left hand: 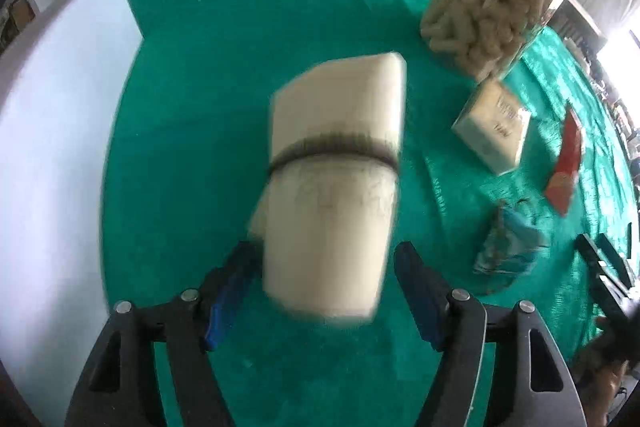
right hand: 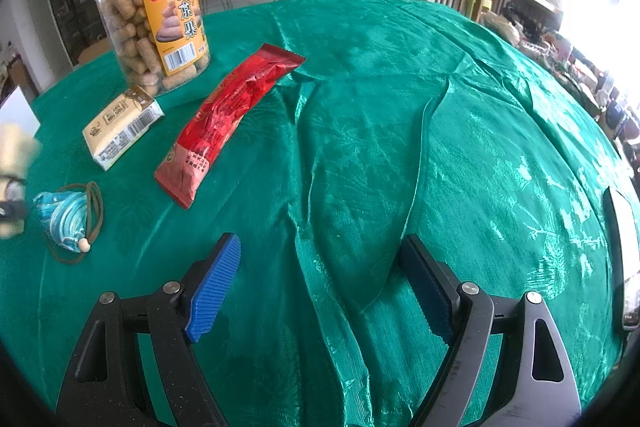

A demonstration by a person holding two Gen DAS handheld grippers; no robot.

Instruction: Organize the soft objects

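The cream foam block (left hand: pixel 332 183), banded across its middle by a dark elastic, lies straight ahead of the left tool (left hand: pixel 324 291), with its long axis running away from the tool along the pointing line. The near end sits between the spread fingers: the left pad (left hand: pixel 224 291) looks to be touching or nearly touching the block's side, while the right pad stands clear with green cloth showing in the gap. The picture is blurred, so I cannot tell whether the block rests on the surface (left hand: pixel 200 67) or hangs just above it. To its right lie the snack jar (left hand: pixel 484 15), a tissue pack (left hand: pixel 492 131), a red packet (left hand: pixel 566 163) and a blue pouch (left hand: pixel 508 243), grouped near one another. To its left a white board (left hand: pixel 60 131) edges the cloth. The right tool (right hand: pixel 320 283) hovers spread and empty over wrinkled bare cloth, well apart from the block, so the left hand is plainly nearer. Open room lies ahead of the block and toward the board.
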